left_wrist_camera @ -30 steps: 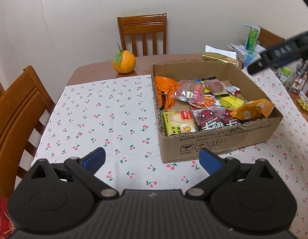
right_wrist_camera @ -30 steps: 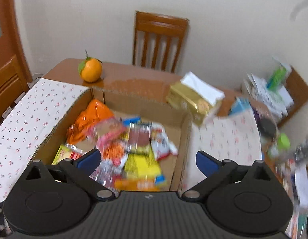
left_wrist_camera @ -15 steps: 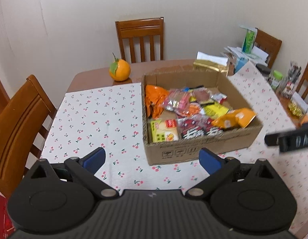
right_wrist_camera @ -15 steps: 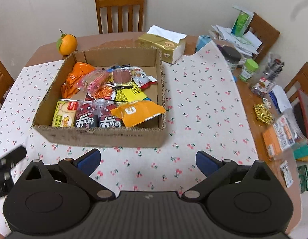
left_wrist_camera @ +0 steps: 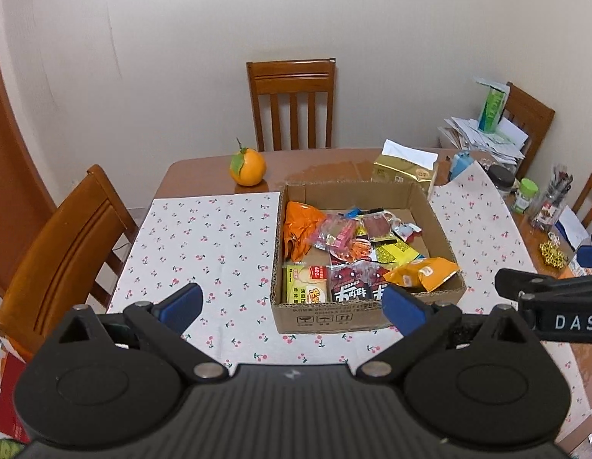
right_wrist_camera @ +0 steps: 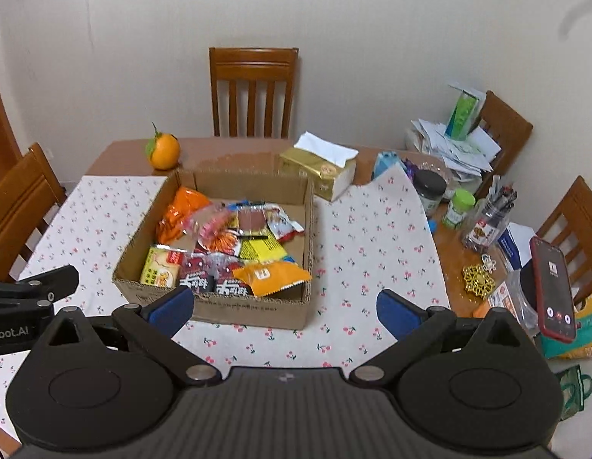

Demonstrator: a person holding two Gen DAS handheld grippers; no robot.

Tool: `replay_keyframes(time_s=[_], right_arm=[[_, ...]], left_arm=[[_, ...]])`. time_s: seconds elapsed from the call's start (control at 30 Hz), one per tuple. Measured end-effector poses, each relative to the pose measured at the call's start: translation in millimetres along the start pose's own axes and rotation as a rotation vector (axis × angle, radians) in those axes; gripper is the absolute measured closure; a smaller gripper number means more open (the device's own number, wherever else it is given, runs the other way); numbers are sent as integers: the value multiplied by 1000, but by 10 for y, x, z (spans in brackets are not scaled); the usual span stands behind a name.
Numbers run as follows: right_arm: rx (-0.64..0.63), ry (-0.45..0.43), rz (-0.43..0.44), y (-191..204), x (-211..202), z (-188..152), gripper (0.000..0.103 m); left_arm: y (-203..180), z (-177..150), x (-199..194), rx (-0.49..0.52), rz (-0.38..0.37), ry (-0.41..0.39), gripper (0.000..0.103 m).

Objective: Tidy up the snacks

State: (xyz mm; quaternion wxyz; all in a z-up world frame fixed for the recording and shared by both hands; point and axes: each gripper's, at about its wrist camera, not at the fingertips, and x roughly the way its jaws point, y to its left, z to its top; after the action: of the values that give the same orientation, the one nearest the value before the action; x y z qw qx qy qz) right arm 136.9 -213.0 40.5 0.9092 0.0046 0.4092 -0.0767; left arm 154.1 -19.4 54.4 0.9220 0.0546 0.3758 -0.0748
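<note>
Tongs left [left_wrist_camera: 292,306] and right [right_wrist_camera: 284,308] both spread, empty; cardboard box [right_wrist_camera: 253,311] holds snacks [right_wrist_camera: 227,244].

Cardboard box [left_wrist_camera: 366,311] sits mid-table on the tablecloth [left_wrist_camera: 204,237], snack packets [left_wrist_camera: 420,273] inside. Orange [left_wrist_camera: 248,167] behind its left corner; tissue box [left_wrist_camera: 405,168] behind its right. Chair [left_wrist_camera: 292,103] beyond the table. Clutter of jars [right_wrist_camera: 458,206] to the right.
</note>
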Motion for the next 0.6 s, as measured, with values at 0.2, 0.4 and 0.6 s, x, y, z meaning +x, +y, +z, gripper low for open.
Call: replay_keyframes(time_s=[0.2,0.4,0.6], right_arm=[[-1,-16,13,-5,-62,11,0],[-1,-17,13,-5,-68,2,0],[3,-11,18,7,-52,8,0]], left_arm=[[1,-18,-40,-20,14,5,3],[-9,-22,-45,-28,16,6,3],[-21,-24,-27,-13,32,8,3]])
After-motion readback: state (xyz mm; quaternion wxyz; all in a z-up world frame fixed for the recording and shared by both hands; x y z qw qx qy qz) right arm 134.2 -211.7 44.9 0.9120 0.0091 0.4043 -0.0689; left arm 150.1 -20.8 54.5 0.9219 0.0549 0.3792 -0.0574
